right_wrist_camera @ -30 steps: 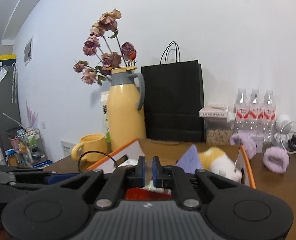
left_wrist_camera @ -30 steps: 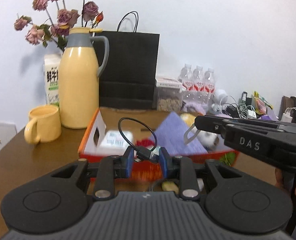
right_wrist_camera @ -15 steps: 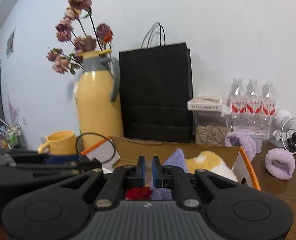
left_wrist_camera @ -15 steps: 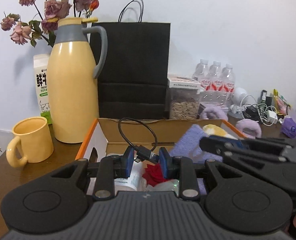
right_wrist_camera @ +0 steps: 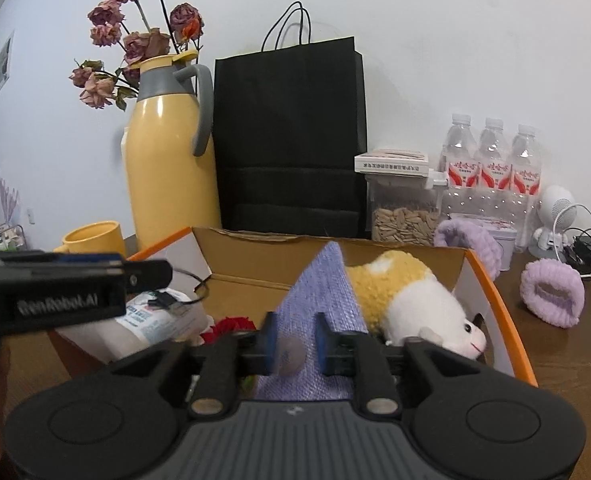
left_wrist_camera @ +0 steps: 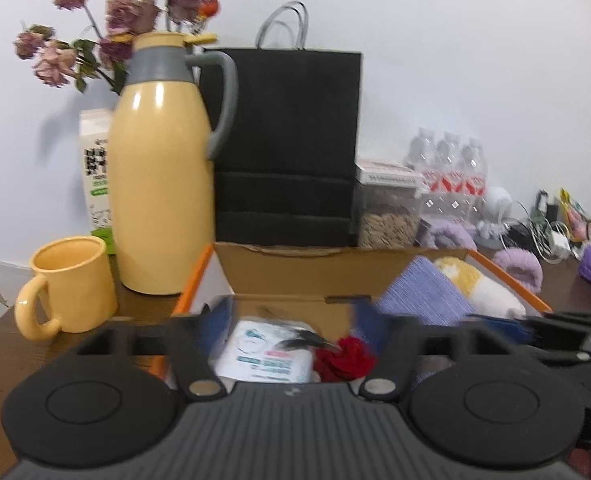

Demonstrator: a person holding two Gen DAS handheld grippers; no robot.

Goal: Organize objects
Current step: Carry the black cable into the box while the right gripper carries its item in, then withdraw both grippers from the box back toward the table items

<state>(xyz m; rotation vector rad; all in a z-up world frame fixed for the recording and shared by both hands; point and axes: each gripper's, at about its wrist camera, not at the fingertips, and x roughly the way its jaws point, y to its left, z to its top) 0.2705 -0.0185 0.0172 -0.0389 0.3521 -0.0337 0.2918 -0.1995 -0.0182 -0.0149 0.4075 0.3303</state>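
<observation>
Both my grippers' jaws are opening over the cardboard box [right_wrist_camera: 483, 280]; the black cable [right_wrist_camera: 167, 300] drops in, so I should lift clear.

Yellow flask [left_wrist_camera: 159, 200] stands beside black paper bag [left_wrist_camera: 287, 148], mug [left_wrist_camera: 69, 284] nearby.

Cardboard box [right_wrist_camera: 263, 258]: matt brown, rough-edged. Flask [right_wrist_camera: 167, 168]: glossy yellow, smooth. Paper bag [right_wrist_camera: 291, 136]: matt black. Beyond the fingers [right_wrist_camera: 269, 338], knitted lilac cloth [right_wrist_camera: 323, 292] and fleecy plush toy [right_wrist_camera: 411, 300]. Table [right_wrist_camera: 567, 360]: dark wood, smooth.
</observation>
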